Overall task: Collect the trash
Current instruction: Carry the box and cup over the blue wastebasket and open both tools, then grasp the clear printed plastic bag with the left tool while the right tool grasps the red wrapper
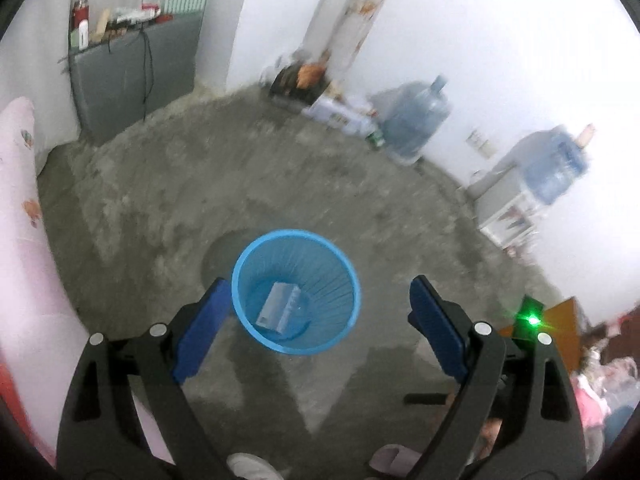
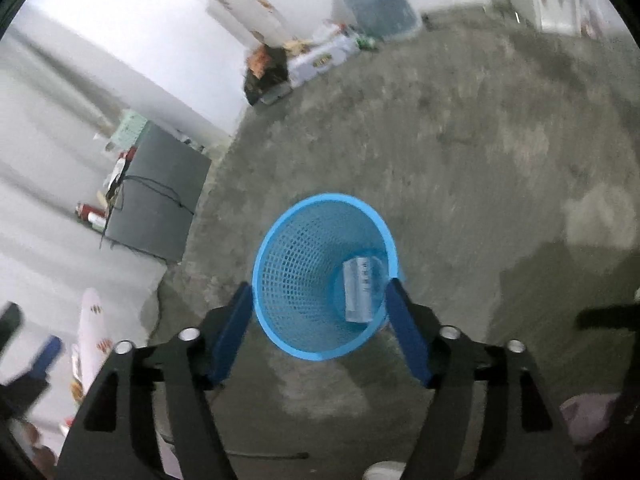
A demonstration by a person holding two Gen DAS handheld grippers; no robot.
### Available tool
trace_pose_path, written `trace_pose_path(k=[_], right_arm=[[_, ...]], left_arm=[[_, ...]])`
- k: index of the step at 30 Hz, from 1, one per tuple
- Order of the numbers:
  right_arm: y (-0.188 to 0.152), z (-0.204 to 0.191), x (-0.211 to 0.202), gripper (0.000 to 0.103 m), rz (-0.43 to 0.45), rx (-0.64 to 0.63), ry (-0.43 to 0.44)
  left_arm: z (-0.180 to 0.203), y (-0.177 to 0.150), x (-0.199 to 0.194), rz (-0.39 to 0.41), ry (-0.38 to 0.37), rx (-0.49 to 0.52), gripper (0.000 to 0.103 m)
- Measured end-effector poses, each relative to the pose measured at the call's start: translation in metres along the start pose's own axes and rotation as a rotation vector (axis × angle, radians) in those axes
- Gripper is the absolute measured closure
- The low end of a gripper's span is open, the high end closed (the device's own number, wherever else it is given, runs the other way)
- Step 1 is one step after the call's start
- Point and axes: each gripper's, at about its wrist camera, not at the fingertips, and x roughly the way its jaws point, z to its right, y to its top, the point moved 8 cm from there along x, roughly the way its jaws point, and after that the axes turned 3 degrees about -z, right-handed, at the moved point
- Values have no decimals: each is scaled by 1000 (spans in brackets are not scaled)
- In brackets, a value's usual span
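Left wrist view: blue mesh bin (image 1: 296, 292) stands upright on the grey concrete floor (image 1: 240, 184); a pale crumpled wrapper (image 1: 280, 306) lies at its bottom
Left gripper (image 1: 316, 308): jaws spread wide, empty, hanging over the bin
Right gripper (image 2: 320, 316): jaws apart, nothing between the pads; bin (image 2: 324, 280) below, wrapper (image 2: 360, 288) inside toward the right wall
Far side: water jugs (image 1: 416, 120) by the white wall; grey cabinet (image 1: 132, 72) far left
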Motion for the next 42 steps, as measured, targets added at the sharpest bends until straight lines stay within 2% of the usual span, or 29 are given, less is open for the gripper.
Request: trace_pose_path(k=[2,4,7,10,12,14,18,20,24,29,31,34,36,38,42], right_arm=[[-2,-13,-18,22,25,-59,1],[-7,-35,-39,21,40,-145,32],[-20,-74,-66,21,33,-263,124],[-39,-117,-88,21,-2,-362,244],[-53,-141,-99,21,-35,-405,317],[-71,-168,-109,21,-84,-451,384],[-110,-209,-115,21,-198,-501,484],[-129,-225,-112,21,-255,-517,499],[-166,-255,-99,21,-364,-556,516],[-198,-282,-88,21,-427,-597,494],[-207,-294,-77,21,-455,-599,495],[-218,-309,-63,21,-495,-592,475],[-223,-318,-56,21,-510,-595,464],[-228,-327,-47,21,-530,-597,461],[-232,-339,-32,21,-558,-585,453]], left_arm=[[-4,-5,-38,39,-33,9,15],[-17,-13,-86,65,-73,-10,14],[-47,-24,-153,122,-94,-56,14],[-86,-40,-240,256,-48,-93,13],[-113,-59,-299,358,7,-104,9],[-136,-83,-346,431,50,-134,9],[-175,-144,-401,545,143,-248,9],[-184,-171,-403,534,195,-267,9],[-176,-214,-387,516,246,-227,9],[-148,-247,-333,426,317,-109,9],[-141,-254,-316,392,338,-77,9],[-146,-261,-291,339,429,-56,9],[-154,-262,-278,303,463,-82,9],[-160,-261,-269,286,455,-112,9],[-175,-260,-260,263,519,-162,9]])
